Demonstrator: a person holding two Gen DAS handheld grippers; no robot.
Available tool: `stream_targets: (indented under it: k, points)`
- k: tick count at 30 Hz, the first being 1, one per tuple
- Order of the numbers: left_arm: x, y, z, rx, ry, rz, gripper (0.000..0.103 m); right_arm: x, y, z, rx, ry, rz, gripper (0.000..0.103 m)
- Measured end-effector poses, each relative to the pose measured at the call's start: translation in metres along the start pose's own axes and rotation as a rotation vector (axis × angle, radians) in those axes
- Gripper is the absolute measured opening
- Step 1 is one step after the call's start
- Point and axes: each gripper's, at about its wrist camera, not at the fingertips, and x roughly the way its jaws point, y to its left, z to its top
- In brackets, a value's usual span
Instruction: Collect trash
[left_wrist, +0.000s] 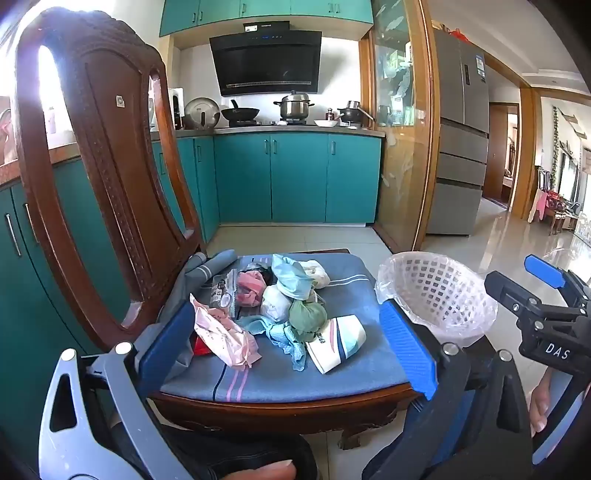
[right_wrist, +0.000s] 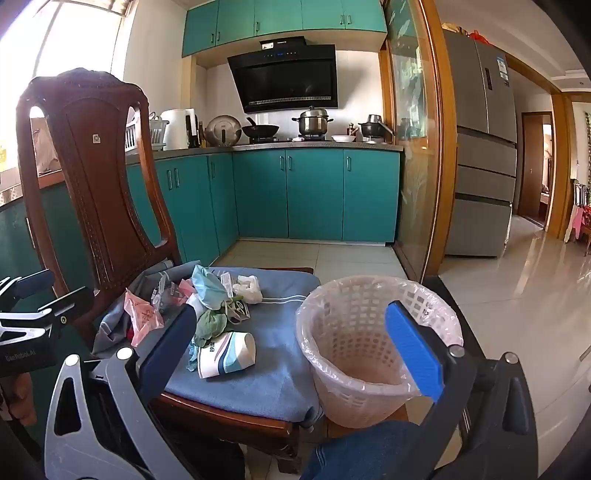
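Wooden chair (left_wrist: 92, 177), carved back, seat covered by blue striped cloth (left_wrist: 295, 365); trash pile sits on that cloth, nothing collected yet. White lattice bin (right_wrist: 354, 354) with clear liner stands just beside the seat's right edge, looks empty. Left claw (left_wrist: 288, 347) wide open, nothing between pads, hovers at the near seat edge pointing slightly down with the pile framed right between its fingers. Right claw (right_wrist: 295, 354) also wide open, holding nothing, sits more over the bin, pile off to its left. So left hand is nearer the trash, right nearer the bin. Pile, big to small: pink plastic wrapper (left_wrist: 225, 339) at near left, paper cup (left_wrist: 338, 341) on its side nearest the left claw, long axis running roughly left-right across the seat, mouth toward the bin; light blue bag (left_wrist: 291, 280), green wad (left_wrist: 306, 317), white wad (left_wrist: 275, 304) behind. Likely first pick: cup or pink wrapper, straight ahead of the left claw.
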Motion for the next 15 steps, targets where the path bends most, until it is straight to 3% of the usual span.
stream_targets:
  k: [15]
  points:
    - [0.0,-0.003,0.001,-0.002,-0.004,0.0,0.1,-0.005,0.006,0.004,-0.009,-0.012,0.021,0.1]
